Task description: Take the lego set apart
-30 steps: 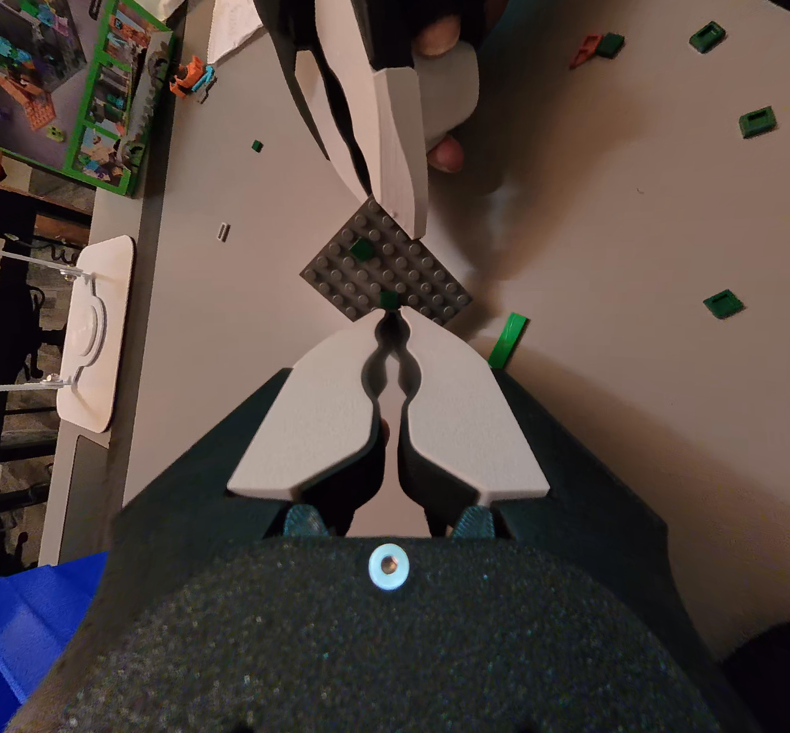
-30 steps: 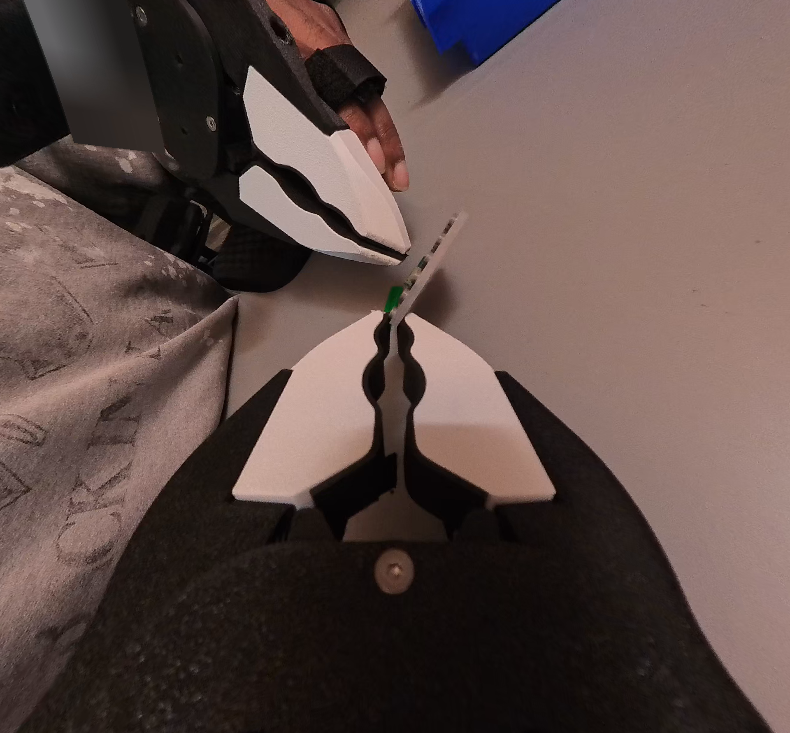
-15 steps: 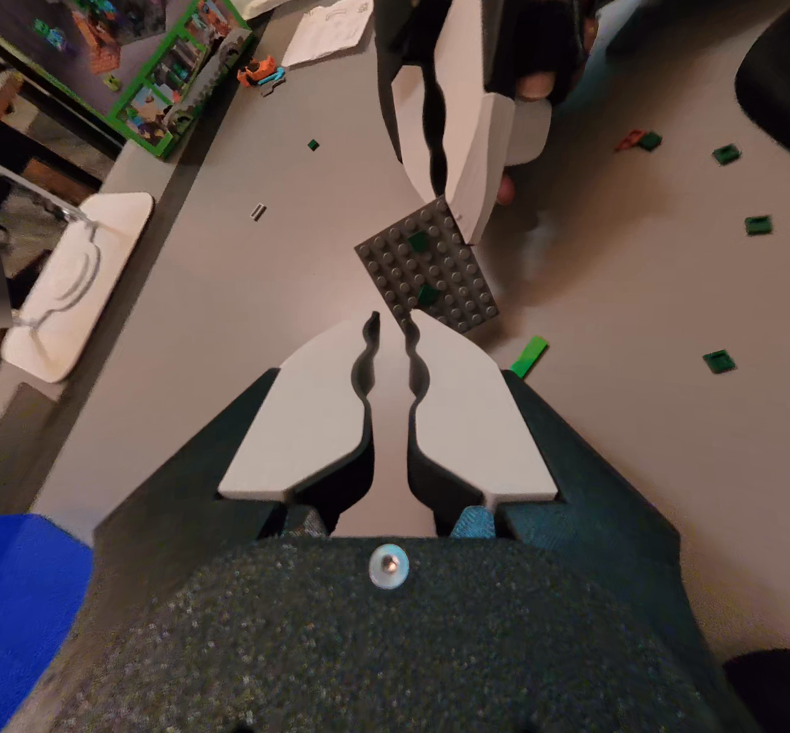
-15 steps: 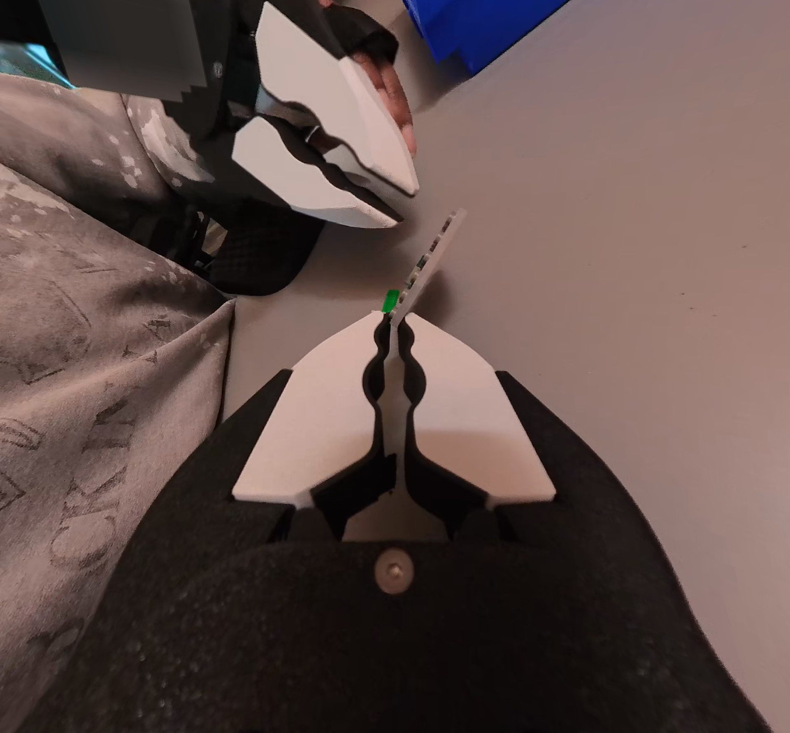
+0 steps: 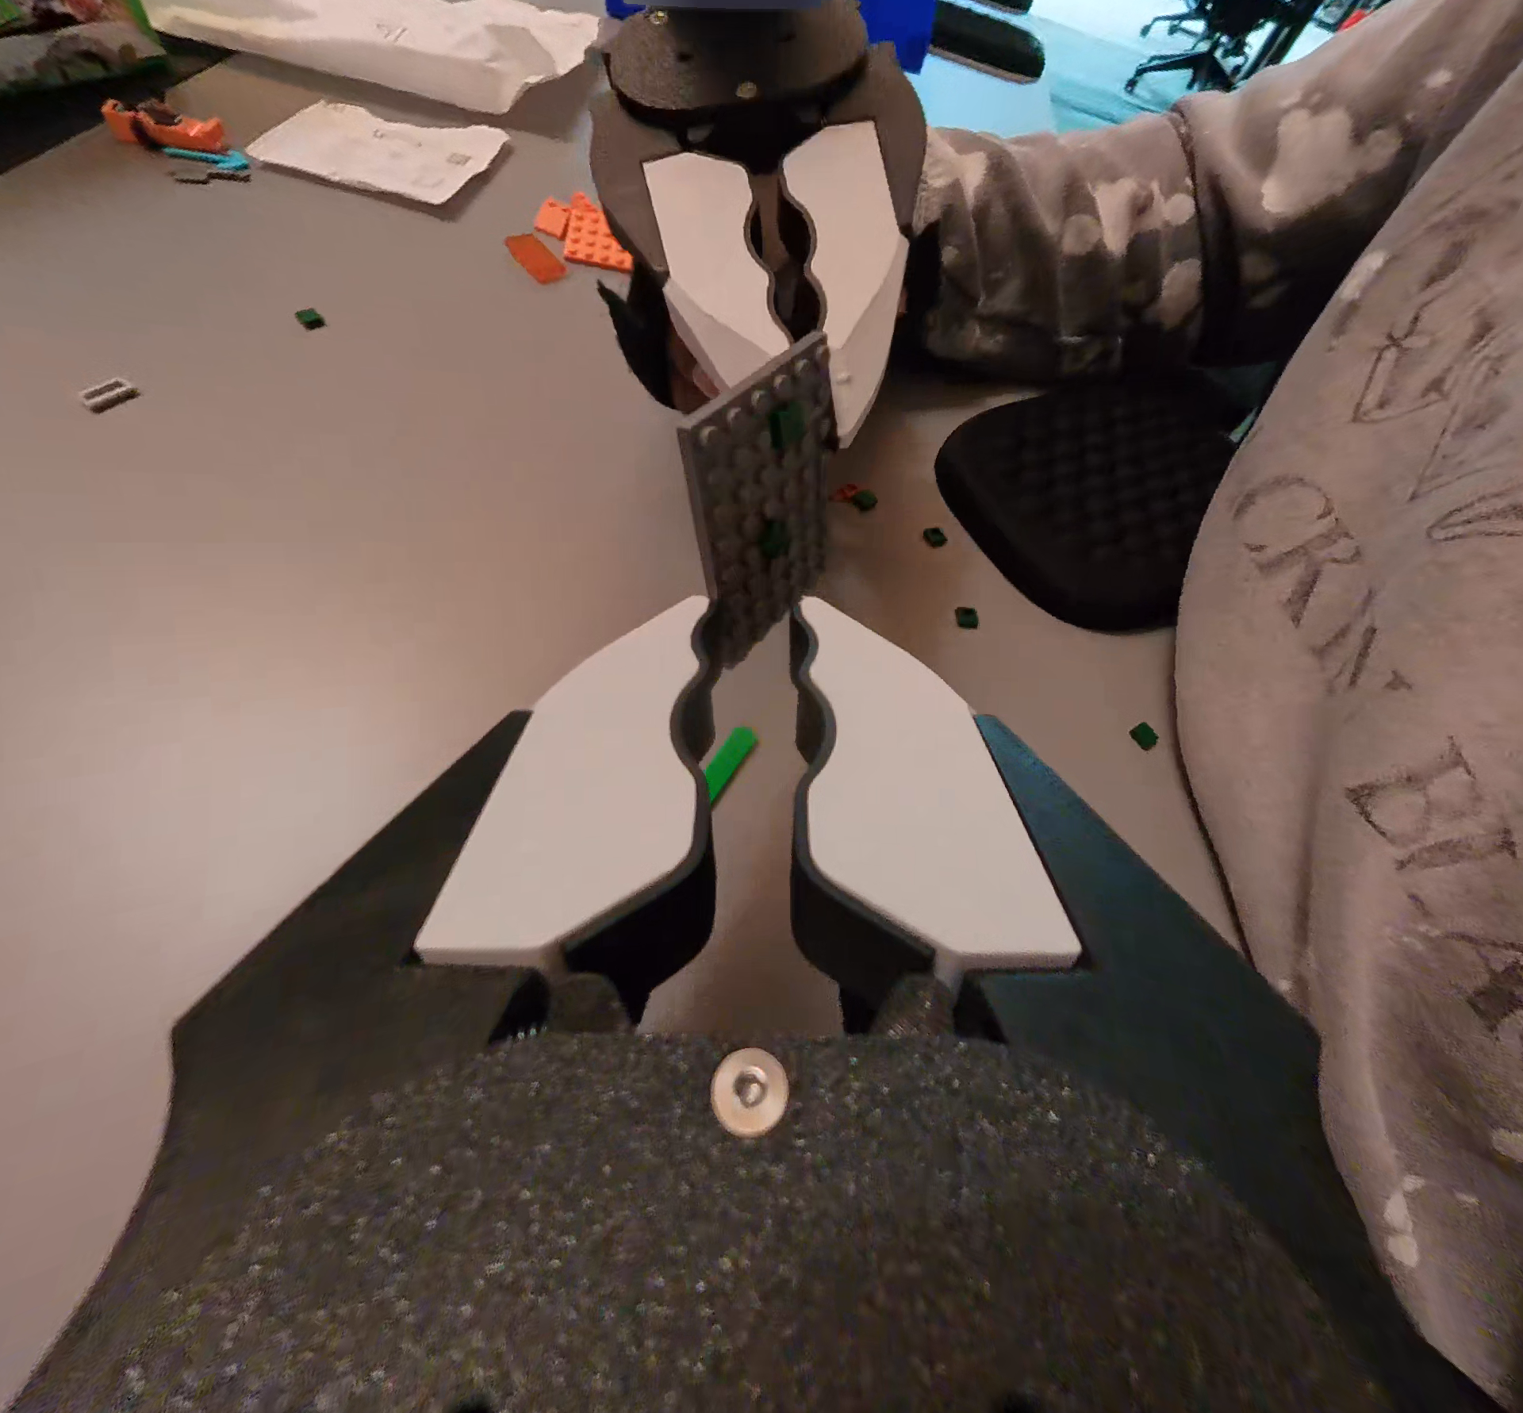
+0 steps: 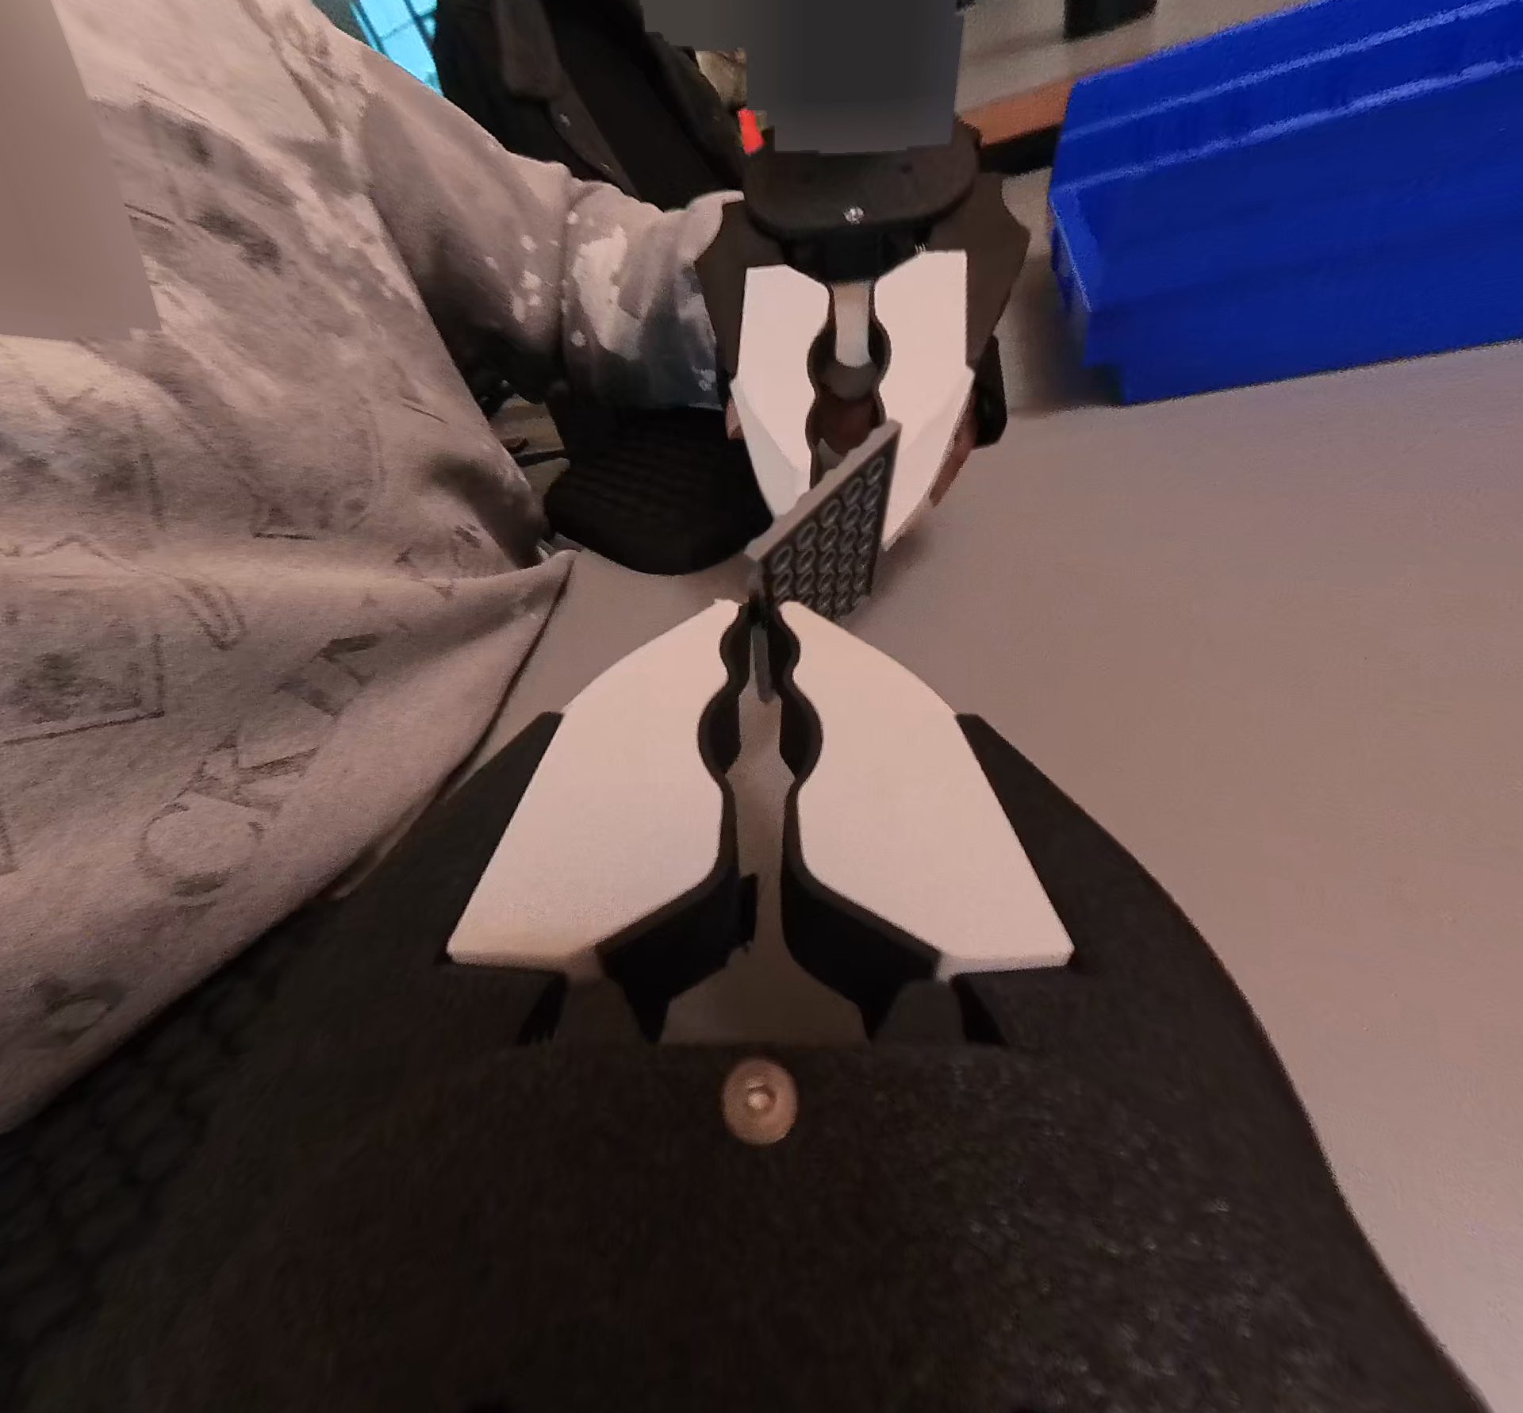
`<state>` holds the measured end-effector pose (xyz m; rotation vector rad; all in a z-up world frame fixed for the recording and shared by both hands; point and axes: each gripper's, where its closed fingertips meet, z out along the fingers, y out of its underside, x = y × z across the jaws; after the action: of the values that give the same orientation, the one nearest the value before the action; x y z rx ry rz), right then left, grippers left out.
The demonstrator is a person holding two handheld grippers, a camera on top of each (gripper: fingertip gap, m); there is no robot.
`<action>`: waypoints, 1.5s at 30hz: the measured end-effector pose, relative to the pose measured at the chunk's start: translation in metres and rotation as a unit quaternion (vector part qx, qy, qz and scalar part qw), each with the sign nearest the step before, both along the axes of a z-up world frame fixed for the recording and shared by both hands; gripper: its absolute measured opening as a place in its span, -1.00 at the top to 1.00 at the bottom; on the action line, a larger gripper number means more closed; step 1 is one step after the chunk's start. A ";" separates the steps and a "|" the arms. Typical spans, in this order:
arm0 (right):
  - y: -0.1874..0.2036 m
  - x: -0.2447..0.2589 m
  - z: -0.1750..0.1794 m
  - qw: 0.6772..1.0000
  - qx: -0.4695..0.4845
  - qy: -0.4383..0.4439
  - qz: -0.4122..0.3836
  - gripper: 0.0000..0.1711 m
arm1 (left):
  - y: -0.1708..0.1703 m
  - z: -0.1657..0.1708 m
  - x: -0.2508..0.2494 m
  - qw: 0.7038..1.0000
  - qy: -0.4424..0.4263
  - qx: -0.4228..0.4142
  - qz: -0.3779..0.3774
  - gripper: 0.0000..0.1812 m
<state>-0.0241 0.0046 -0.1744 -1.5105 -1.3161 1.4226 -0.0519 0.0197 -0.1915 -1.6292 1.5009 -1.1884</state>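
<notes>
A dark grey studded plate point(image 5: 758, 516) hangs upright above the table with two small dark green pieces point(image 5: 787, 425) on its studs. My right gripper point(image 6: 758, 613) is shut on one edge of the plate point(image 6: 832, 541), whose underside faces its camera. In the left wrist view the right gripper point(image 5: 816, 376) grips the plate's top corner. My left gripper point(image 5: 748, 619) is open, and the plate's lower corner sits between its tips. In the right wrist view the left gripper point(image 6: 841, 467) shows behind the plate, facing me.
A bright green flat bar point(image 5: 729, 763) lies on the grey table point(image 5: 330, 590) under my left fingers. Several small dark green tiles point(image 5: 964, 617), orange plates point(image 5: 581, 236), papers point(image 5: 379, 153) and a blue bin point(image 6: 1286, 219) are around. A grey sleeve point(image 5: 1071, 252) and black chair seat point(image 5: 1088, 500) are right.
My left gripper let go and opened wider. Both grippers swung to face each other. The plate turned upright, still held by my right gripper, its lower corner now between the left tips.
</notes>
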 end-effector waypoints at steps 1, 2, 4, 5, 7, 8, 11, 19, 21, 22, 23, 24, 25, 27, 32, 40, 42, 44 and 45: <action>-0.002 0.000 0.002 1.000 0.004 0.004 0.003 0.96 | -0.002 0.001 0.001 1.000 -0.003 -0.005 -0.001 0.84; -0.003 0.000 0.003 1.000 0.006 0.004 0.004 0.96 | -0.003 0.000 0.001 1.000 -0.004 -0.010 -0.001 0.84; -0.004 0.000 0.004 1.000 0.006 0.006 0.007 0.96 | -0.003 0.000 0.002 1.000 -0.012 -0.019 -0.002 0.84; -0.004 0.000 0.004 1.000 0.004 0.009 0.007 0.96 | -0.002 0.000 0.002 1.000 -0.019 -0.023 -0.001 0.84; -0.006 0.000 0.005 1.000 -0.001 0.013 0.013 0.97 | 0.001 0.002 0.002 0.999 -0.032 -0.031 0.004 0.75; -0.005 0.000 0.005 1.000 -0.001 0.013 0.010 0.97 | 0.002 0.002 0.002 0.999 -0.033 -0.032 0.004 0.75; -0.005 -0.001 0.004 1.000 -0.003 0.011 0.009 0.97 | -0.006 0.004 0.002 0.998 -0.044 -0.032 -0.016 0.78; 0.011 -0.001 0.000 0.999 -0.011 0.003 -0.033 0.96 | -0.009 0.001 0.006 0.997 -0.024 -0.073 0.002 0.94; 0.017 -0.001 0.001 0.999 -0.011 0.005 -0.053 0.96 | -0.005 0.003 0.005 0.994 -0.027 -0.106 0.019 0.94; 0.020 -0.001 0.002 0.998 -0.007 0.006 -0.061 0.96 | -0.003 0.004 0.005 0.992 -0.030 -0.124 0.026 0.94; 0.022 -0.001 0.003 0.998 -0.003 0.007 -0.069 0.96 | -0.002 0.005 0.004 0.990 -0.034 -0.136 0.032 0.94; 0.023 -0.001 0.004 0.997 0.002 0.007 -0.076 0.97 | -0.001 0.006 0.004 0.988 -0.037 -0.146 0.038 0.94; 0.024 0.000 0.004 0.997 0.006 0.006 -0.080 0.98 | 0.001 0.009 0.002 0.986 -0.043 -0.152 0.044 0.94; 0.027 0.001 0.005 0.996 0.009 0.006 -0.089 0.97 | 0.007 0.018 -0.003 0.983 -0.063 -0.159 0.060 0.94; 0.040 0.003 -0.004 0.988 0.067 -0.034 -0.136 0.97 | 0.051 0.048 -0.052 0.971 -0.105 -0.121 0.179 0.94; 0.046 -0.005 -0.029 0.974 0.117 -0.113 -0.160 1.00 | 0.135 0.062 -0.185 0.900 -0.032 -0.028 0.434 0.94; 0.047 -0.004 -0.030 0.974 0.109 -0.115 -0.161 1.00 | 0.144 0.058 -0.202 0.897 0.003 -0.061 0.437 0.95; 0.047 -0.003 -0.028 0.975 0.100 -0.111 -0.162 1.00 | 0.156 0.045 -0.213 0.895 0.043 -0.089 0.436 0.95; 0.047 -0.002 -0.026 0.976 0.098 -0.110 -0.163 1.00 | 0.160 0.036 -0.215 0.897 0.065 -0.106 0.424 0.95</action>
<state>-0.0264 0.0518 -0.2009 -1.6918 -1.2244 0.9149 -0.2674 0.1798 -0.1550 -2.2010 0.5654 -0.7523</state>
